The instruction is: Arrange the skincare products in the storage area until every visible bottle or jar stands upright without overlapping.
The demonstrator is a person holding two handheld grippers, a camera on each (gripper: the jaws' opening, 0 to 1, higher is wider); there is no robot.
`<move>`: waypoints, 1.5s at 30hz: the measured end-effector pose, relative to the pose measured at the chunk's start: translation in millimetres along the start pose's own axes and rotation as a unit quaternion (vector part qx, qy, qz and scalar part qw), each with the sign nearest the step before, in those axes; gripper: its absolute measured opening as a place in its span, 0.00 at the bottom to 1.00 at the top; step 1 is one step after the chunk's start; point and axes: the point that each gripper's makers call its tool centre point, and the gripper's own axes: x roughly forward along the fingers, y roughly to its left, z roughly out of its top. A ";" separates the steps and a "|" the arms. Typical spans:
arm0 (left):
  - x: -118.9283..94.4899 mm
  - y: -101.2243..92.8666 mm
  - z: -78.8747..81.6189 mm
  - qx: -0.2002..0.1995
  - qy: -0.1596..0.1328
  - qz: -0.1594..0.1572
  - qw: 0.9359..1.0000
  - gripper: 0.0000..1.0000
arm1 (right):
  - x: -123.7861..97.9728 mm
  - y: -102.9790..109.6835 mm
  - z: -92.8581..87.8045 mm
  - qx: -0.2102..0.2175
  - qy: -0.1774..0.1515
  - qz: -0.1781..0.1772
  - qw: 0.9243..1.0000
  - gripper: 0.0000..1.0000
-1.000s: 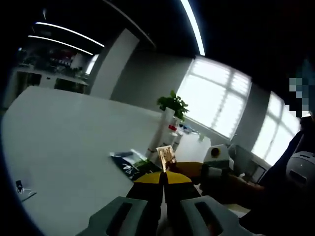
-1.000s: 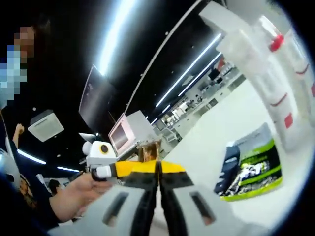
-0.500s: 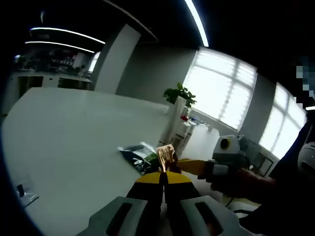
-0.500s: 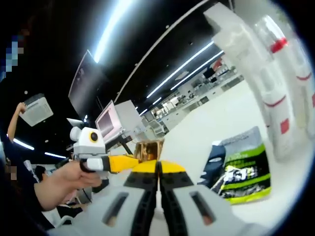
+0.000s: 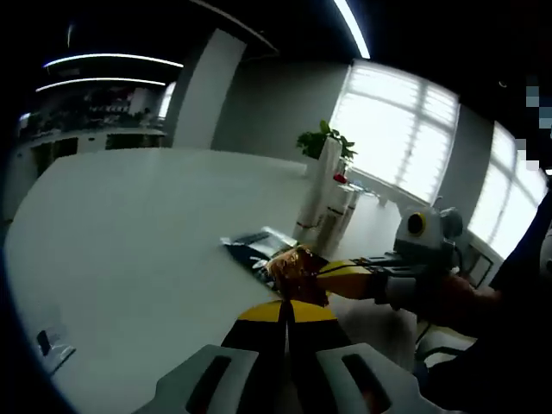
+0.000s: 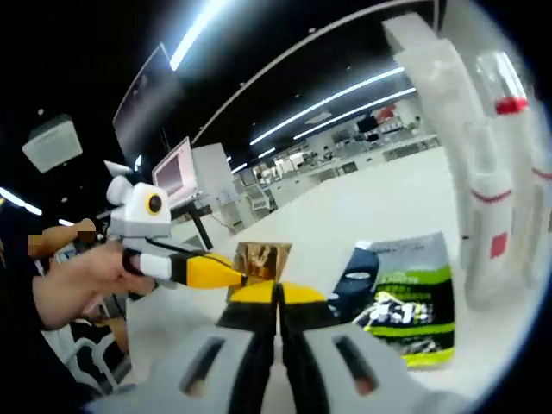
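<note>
Left gripper view: small sachet (image 5: 294, 266) at centre, just above the closed left gripper (image 5: 285, 308), met from the right by the right gripper (image 5: 332, 280). Flat packet (image 5: 251, 248) lying on the table (image 5: 129, 233) just left of and behind the sachet; tall bottles (image 5: 326, 194) standing behind, right of centre.

Right gripper view: sachet (image 6: 261, 261) at centre above the closed right gripper (image 6: 277, 296), left gripper (image 6: 226, 274) touching from the left. Packet (image 6: 401, 293) at lower right; bottles (image 6: 483, 172) along the right edge.

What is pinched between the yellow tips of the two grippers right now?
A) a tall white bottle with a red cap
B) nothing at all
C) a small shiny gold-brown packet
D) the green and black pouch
C: both grippers' tips meet on the small shiny gold-brown packet, held up above the white table, while the green and black pouch lies flat and the bottles stand apart.
</note>
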 end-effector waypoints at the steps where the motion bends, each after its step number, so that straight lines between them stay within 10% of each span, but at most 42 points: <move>1: 1.3 -0.1 -1.0 0.000 0.002 0.001 1.000 0.00 | 1.1 0.0 -1.5 -0.013 0.007 -0.002 1.000 0.00; 24: 12.0 11.1 -25.7 0.022 0.067 0.018 0.997 0.00 | 12.7 -11.2 -26.9 -0.040 0.059 -0.011 0.997 0.00; 36: 15.9 15.9 -26.9 0.041 0.082 0.028 0.995 0.00 | 4.1 -23.4 -12.3 -0.046 0.030 -0.032 0.998 0.03; 45: 18.6 16.2 -27.7 0.048 0.085 0.023 0.995 0.00 | 11.6 -1.4 -21.0 -0.136 0.066 -0.006 0.989 0.01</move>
